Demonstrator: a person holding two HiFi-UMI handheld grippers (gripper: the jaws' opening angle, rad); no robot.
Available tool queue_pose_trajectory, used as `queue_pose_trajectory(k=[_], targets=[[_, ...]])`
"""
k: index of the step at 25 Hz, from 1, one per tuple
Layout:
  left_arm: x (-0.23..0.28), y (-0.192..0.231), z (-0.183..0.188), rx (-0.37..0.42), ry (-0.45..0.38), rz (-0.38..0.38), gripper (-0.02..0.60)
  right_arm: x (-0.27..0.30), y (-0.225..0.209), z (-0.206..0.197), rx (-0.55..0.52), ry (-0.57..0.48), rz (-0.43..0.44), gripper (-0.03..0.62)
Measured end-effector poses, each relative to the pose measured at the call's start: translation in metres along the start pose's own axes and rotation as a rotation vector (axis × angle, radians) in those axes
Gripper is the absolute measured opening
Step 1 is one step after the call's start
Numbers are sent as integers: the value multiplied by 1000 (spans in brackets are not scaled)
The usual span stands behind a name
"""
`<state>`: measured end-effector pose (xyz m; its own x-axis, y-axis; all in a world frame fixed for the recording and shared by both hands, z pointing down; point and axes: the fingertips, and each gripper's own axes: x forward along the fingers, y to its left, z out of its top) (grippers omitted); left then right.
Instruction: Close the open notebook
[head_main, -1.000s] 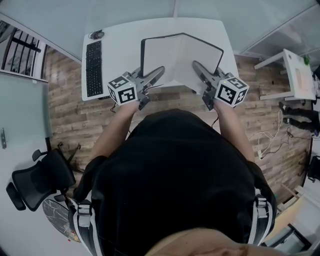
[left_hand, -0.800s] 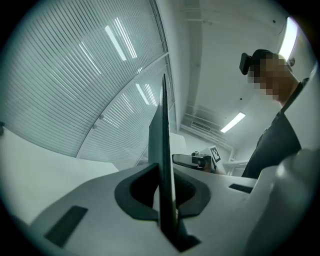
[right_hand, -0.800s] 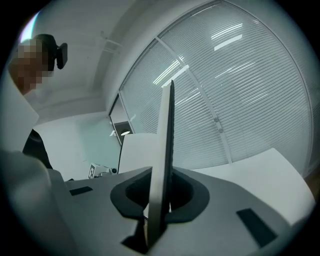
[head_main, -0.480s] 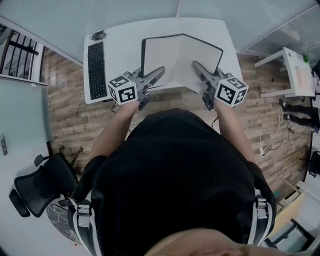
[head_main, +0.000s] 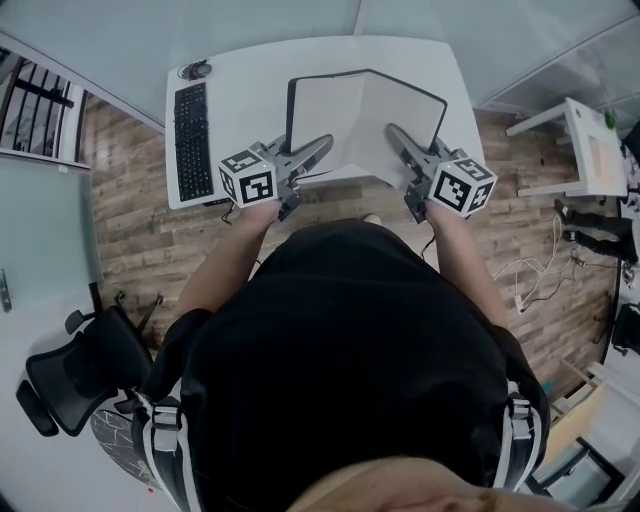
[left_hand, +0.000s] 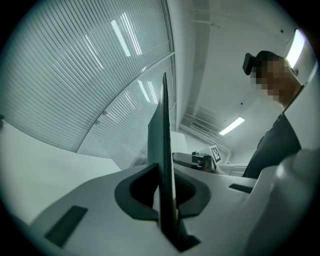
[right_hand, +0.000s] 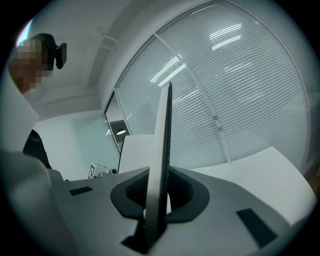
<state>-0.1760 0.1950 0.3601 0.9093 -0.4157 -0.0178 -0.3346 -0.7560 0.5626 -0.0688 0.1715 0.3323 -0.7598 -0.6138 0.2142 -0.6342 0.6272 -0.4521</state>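
Upper middle of the head view: open notebook (head_main: 360, 115), pale pages facing up, dark cover edging round them, resting on the white bench (head_main: 240, 85). Left hand-held gripper (head_main: 322, 146) reaching in from the lower left to the near left corner of the notebook; right hand-held gripper (head_main: 393, 133) reaching in from the lower right to the near right corner, each marker cube at the end nearest the person (head_main: 350, 370). In the left gripper view, jaws pressed onto a thin dark edge of the notebook, upright between them in the centre of the frame: pinching it, not spread. Much the same in the right gripper view: jaws closed onto a thin, board-like edge of the notebook, rising upright from the gap in the middle of the frame. Along the left edge of the bench, a black keyboard (head_main: 193, 140), well apart from the notebook. Wooden floor (head_main: 140, 235) below the bench in the picture, a black office chair (head_main: 65, 375) at lower left, a small white table (head_main: 590, 150) at the right edge. Lower half of the head view filled by the person's black-clad torso
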Motion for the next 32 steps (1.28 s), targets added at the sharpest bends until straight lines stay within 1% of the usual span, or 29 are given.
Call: queue_pose_trajectory(k=[9,12,16,20,24,32], targets=[[6,6,-5,12,3,13,40,2,-8,-3,0,-24,8,74],[13,5,-3,15,-3,27,40,1,-15,2,-3,-29,23,74],[8,4,0,27,-18,55,40,2,-11,4,-10,-36,48,74],[45,21,10,20,-16,82,40,7,-51,22,0,-23,69,74],[96,51,26,3,-16,108,40,17,-107,50,13,-4,86,74],[125,82,39,-13,-14,147,40,37,-147,67,27,19,116,74]])
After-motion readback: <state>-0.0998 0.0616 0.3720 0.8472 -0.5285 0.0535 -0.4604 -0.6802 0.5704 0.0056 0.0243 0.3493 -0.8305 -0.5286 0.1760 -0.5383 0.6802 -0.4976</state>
